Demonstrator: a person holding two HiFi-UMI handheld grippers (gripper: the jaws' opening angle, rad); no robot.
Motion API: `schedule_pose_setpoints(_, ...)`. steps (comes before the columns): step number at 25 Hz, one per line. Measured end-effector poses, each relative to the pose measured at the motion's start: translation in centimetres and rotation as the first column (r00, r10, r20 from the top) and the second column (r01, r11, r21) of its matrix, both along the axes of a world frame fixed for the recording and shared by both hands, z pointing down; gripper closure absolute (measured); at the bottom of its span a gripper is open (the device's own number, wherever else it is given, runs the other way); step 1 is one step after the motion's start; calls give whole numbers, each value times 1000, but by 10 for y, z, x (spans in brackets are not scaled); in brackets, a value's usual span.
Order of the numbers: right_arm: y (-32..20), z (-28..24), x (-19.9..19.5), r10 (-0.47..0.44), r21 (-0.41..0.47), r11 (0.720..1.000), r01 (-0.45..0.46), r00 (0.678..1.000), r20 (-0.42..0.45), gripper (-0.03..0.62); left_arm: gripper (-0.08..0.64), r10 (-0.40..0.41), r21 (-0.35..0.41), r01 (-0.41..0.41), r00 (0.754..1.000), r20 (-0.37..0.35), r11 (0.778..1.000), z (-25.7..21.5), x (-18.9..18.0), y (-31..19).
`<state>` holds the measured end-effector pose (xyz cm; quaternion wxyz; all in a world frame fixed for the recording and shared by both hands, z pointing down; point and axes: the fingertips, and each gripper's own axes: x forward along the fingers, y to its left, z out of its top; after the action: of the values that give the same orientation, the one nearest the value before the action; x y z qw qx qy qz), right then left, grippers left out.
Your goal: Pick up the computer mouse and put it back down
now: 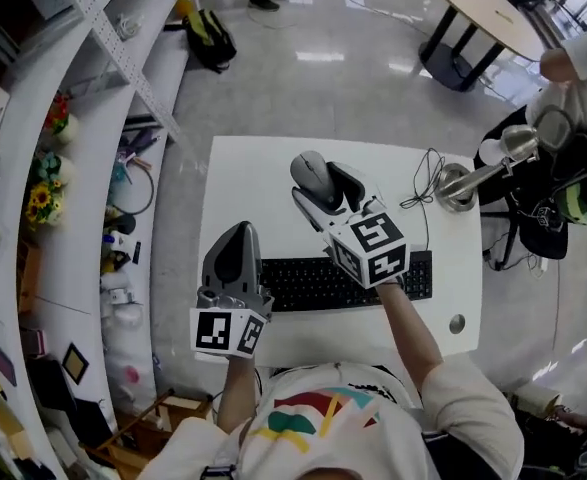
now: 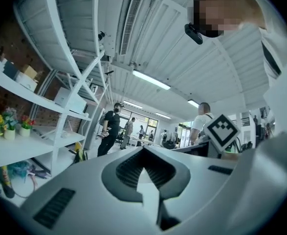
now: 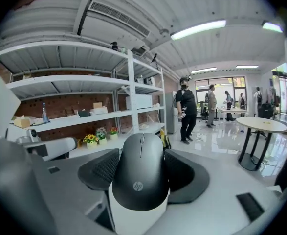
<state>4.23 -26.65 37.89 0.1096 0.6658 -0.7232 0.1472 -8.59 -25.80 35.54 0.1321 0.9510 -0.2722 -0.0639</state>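
Two hand-held grippers are working above a white bench, and only one of them is carrying a load. The right gripper is holding the task's object, a dark computer mouse. Its fingers are clamping the mouse's two long sides, with the logo end lying nearest the camera and the wheel end pointing away. This side-on grip is probably leaving the buttons and wheel unpressed and the flat underside free, so the mouse can be set straight back down.

In the head view the mouse is showing beyond the black keyboard, over the bare far half of the bench. The right gripper view is showing only shelves and floor behind it, so the mouse is judged to be hanging clear of the surface, not resting on it.

The left gripper is taking no part. Its fingers are lying together with nothing between them, and it is being held near the keyboard's left end, close to the person's body, apparently to keep the working side unobstructed.

The lifting half of the task is judged complete, with the putting down yet to come. The open patch of bench beyond the keyboard is offering a landing place. The thin cable and metal stand at the right are calling for some clearance.
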Motion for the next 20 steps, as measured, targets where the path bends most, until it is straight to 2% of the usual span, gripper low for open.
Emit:
schedule_pose_setpoints(4,83,-41,45,140,87,986,-141,990,17,287,515,117,66,-117,993,-7,991,-31,50,34)
schedule_pose_setpoints(9,183,-76,74,234,153,959,-238,971,40,287,517,197,154,-193,980,-9,969,-73,96,90)
schedule_pose_setpoints(12,223,-87,85,257,183,948,-261,965,45,287,516,231,191,-224,973,-15,956,-90,116,120)
schedule_pose_setpoints(14,241,-92,88,252,194,947,-258,966,54,287,515,251,186,-242,968,-25,952,-94,126,138)
schedule_pose_setpoints(17,256,-100,91,233,217,946,-242,970,69,287,515,273,165,-263,961,-39,951,-93,139,158)
schedule_pose_setpoints(20,263,-106,94,229,234,943,-236,972,55,287,515,284,175,-275,958,-32,945,-96,147,171)
